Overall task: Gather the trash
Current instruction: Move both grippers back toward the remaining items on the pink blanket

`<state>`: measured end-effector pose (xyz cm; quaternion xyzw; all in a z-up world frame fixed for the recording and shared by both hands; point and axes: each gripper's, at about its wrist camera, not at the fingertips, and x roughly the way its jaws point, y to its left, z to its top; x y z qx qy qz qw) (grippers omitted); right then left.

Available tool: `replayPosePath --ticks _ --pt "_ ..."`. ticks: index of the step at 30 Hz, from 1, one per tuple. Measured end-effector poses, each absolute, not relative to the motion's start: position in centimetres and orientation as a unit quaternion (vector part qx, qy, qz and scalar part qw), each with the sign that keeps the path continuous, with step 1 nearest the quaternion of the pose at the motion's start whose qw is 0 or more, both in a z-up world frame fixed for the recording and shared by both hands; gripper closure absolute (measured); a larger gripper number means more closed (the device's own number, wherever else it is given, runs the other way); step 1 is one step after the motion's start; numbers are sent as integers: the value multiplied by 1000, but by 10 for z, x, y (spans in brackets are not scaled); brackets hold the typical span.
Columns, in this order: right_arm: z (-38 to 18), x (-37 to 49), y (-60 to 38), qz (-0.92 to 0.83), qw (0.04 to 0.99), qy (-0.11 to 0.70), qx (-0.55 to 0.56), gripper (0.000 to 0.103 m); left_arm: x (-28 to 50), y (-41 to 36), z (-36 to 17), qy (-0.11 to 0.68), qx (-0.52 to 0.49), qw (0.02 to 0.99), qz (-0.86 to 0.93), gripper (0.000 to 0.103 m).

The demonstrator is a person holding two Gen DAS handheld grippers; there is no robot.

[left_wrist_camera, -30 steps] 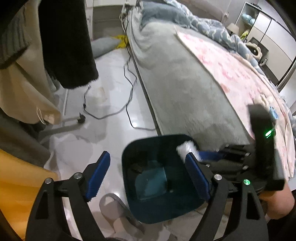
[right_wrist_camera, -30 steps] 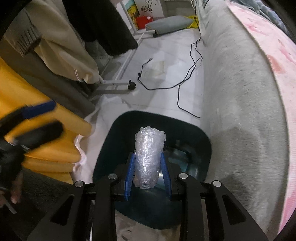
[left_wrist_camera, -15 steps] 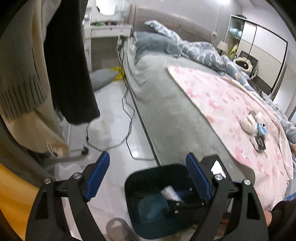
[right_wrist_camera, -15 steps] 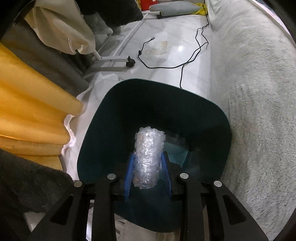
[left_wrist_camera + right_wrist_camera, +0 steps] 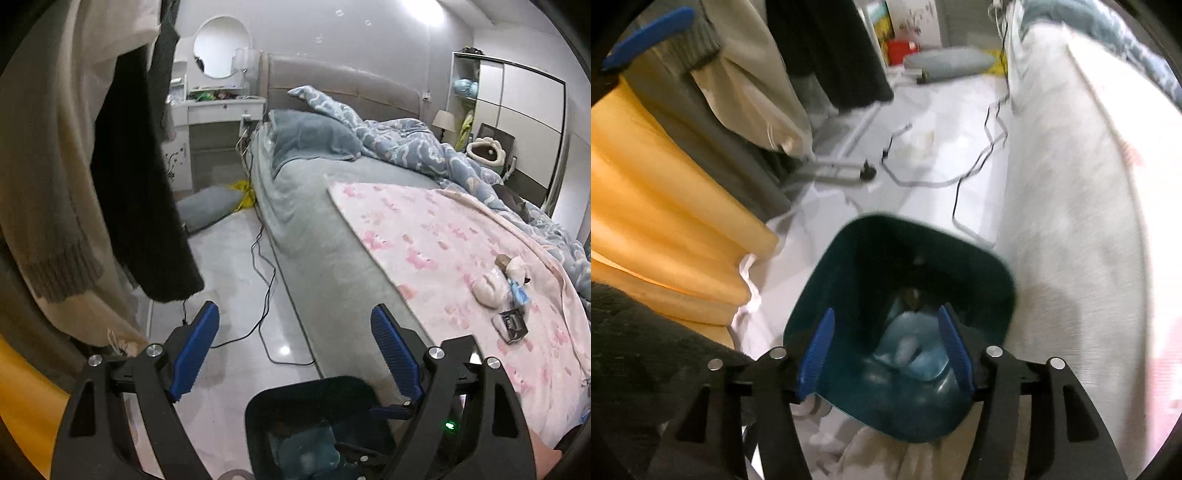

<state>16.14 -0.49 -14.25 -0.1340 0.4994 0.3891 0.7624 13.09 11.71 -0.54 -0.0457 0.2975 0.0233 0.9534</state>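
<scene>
A dark teal bin (image 5: 849, 266) stands on the floor beside the bed. My right gripper (image 5: 885, 310) hangs over its mouth with its jaws opening and nothing between the blue pads. A pale roll of bubble wrap (image 5: 905, 347) lies at the bottom of the bin. My left gripper (image 5: 293, 307) is open and empty, held above the bin (image 5: 314, 387) and pointing toward the bed. On the pink blanket (image 5: 424, 240) lie loose bits of trash: a white crumpled piece (image 5: 487, 290), a blue scrap (image 5: 519, 295) and a small dark packet (image 5: 513, 325).
Black cables (image 5: 266, 280) trail over the white floor along the grey bed (image 5: 325, 258). Hanging clothes (image 5: 140, 184) crowd the left, above a yellow fabric (image 5: 665, 206). A grey pillow (image 5: 207, 210) lies on the floor by the dressing table.
My right gripper has opened and let go of the bubble wrap roll, which now lies in the bin. My left gripper has risen and tilted up, bringing the bed into view.
</scene>
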Motion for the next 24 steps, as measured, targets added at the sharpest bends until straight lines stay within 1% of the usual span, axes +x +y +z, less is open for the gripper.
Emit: replayPosePath --ticks 3,8,13,17,22,24 --pt "-120 161 -21 397 780 471 -114 42 135 103 0 288 -36 957 11 17" --pt "-91 165 -53 381 808 436 -105 38 136 84 10 266 -26 963 -6 17" --pt "-72 174 -87 355 831 416 -99 37 138 66 17 251 -21 968 -13 13" --pt "-55 186 -124 336 851 397 -73 32 142 52 16 254 -23 966 -34 12" --pt "-42 195 -167 302 874 374 -67 30 154 35 5 275 -26 960 -52 12" --pt "-40 200 -180 293 879 371 -61 29 156 30 0 283 -23 957 -58 11"
